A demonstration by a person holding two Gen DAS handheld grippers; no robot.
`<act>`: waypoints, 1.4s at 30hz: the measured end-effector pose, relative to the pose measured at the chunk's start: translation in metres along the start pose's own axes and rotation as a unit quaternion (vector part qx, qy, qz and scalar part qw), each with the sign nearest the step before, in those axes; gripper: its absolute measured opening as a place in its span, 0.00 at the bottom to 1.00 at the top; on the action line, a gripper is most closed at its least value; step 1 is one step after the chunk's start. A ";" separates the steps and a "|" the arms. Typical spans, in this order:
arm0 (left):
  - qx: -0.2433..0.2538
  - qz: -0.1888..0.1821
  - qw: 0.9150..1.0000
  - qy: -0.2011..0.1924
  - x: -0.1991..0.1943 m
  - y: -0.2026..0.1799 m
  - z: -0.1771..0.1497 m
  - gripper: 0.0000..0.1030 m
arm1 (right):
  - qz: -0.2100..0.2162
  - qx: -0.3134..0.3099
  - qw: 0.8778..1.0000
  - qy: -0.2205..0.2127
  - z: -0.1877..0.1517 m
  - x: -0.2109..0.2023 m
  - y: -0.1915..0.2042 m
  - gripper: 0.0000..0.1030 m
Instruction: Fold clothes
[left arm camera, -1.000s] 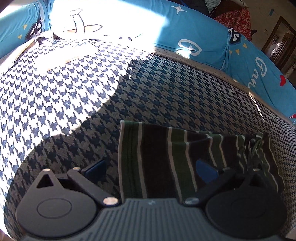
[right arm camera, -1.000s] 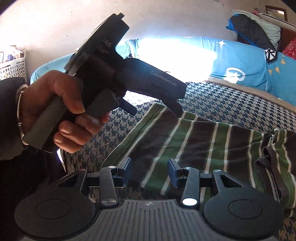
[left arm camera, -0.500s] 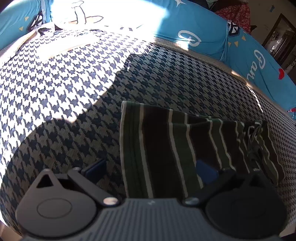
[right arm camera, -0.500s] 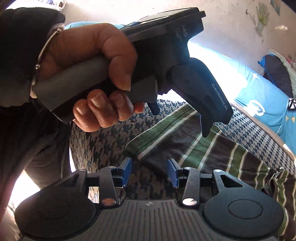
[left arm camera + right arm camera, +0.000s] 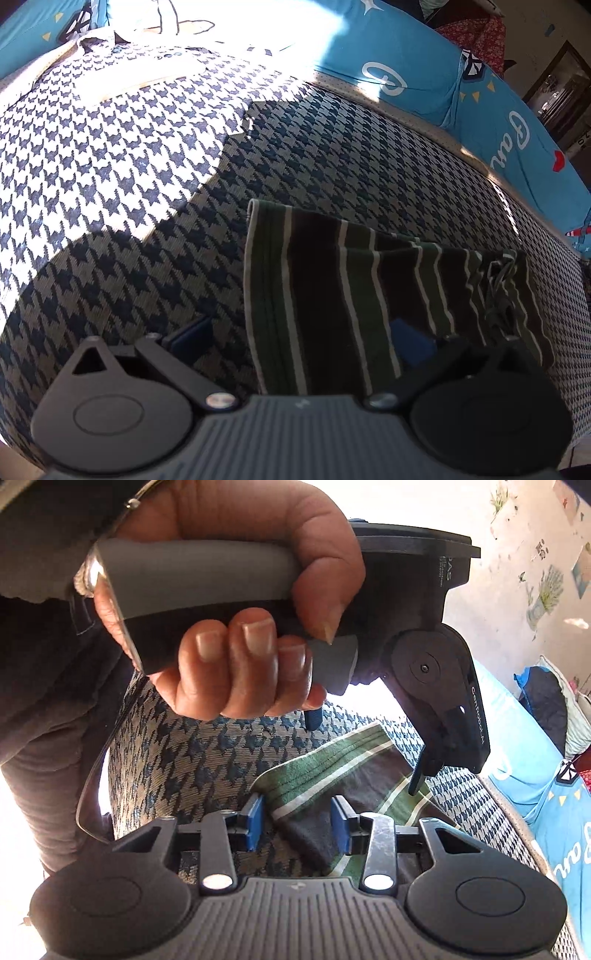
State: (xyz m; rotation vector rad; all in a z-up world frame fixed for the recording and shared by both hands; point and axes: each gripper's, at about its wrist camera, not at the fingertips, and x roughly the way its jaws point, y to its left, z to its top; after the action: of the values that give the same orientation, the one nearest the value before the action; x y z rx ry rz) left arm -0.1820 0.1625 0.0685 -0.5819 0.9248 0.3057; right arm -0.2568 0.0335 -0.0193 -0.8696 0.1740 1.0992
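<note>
Jaws on both tools stand apart, nothing clamped. Left gripper [image 5: 299,332] spread wide, one pad over the checked bedcover [image 5: 147,184], the other over the striped garment [image 5: 351,288]. Right gripper [image 5: 297,821] less wide, its pads straddling the garment's green-banded corner, low and close; contact not clear. Garment lies flat on the cover, already doubled by the look of its layered edges, drawstring end bunched at the far side. Hand [image 5: 229,635] holds the left tool above that corner. Judgement: either lining up to pinch the corner for another fold, or just let go of one. A pinch would need the pads closing on the hem only, not the cover.
</note>
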 end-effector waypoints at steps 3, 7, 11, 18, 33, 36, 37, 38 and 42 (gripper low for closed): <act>-0.017 -0.013 1.000 0.003 0.000 0.005 0.003 1.00 | -0.002 0.005 1.000 -0.003 0.000 0.003 -0.005 0.08; -0.040 -0.035 0.999 0.009 0.000 0.012 0.006 1.00 | 0.011 0.086 0.996 -0.017 0.001 -0.002 -0.034 0.07; -0.069 -0.074 0.995 0.022 0.005 0.016 0.009 1.00 | 0.025 0.172 0.984 -0.029 -0.003 -0.009 -0.068 0.07; -0.089 -0.126 0.987 0.040 0.021 0.012 0.020 1.00 | 0.042 0.265 0.962 -0.046 -0.017 -0.016 -0.116 0.07; -0.084 -0.114 0.988 0.056 0.036 0.006 0.026 0.31 | 0.050 0.226 0.973 -0.006 -0.014 -0.011 -0.089 0.09; -0.089 -0.113 0.988 0.058 0.035 0.007 0.026 0.31 | 0.051 0.201 0.978 0.008 -0.018 -0.006 -0.078 0.20; -0.093 -0.114 0.987 0.059 0.036 0.009 0.026 0.31 | 0.050 0.191 0.980 0.010 -0.019 -0.004 -0.075 0.24; -0.098 -0.116 0.987 0.060 0.036 0.010 0.026 0.31 | 0.049 0.180 0.982 0.012 -0.019 -0.003 -0.072 0.25; -0.107 -0.117 0.985 0.061 0.035 0.012 0.025 0.31 | 0.038 0.147 0.988 0.016 -0.021 0.001 -0.061 0.37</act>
State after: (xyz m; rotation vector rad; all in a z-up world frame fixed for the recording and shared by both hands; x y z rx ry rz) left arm -0.1509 0.1870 0.0474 -0.9077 0.9360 0.1595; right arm -0.2001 0.0089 -0.0019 -0.6203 0.3876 1.0982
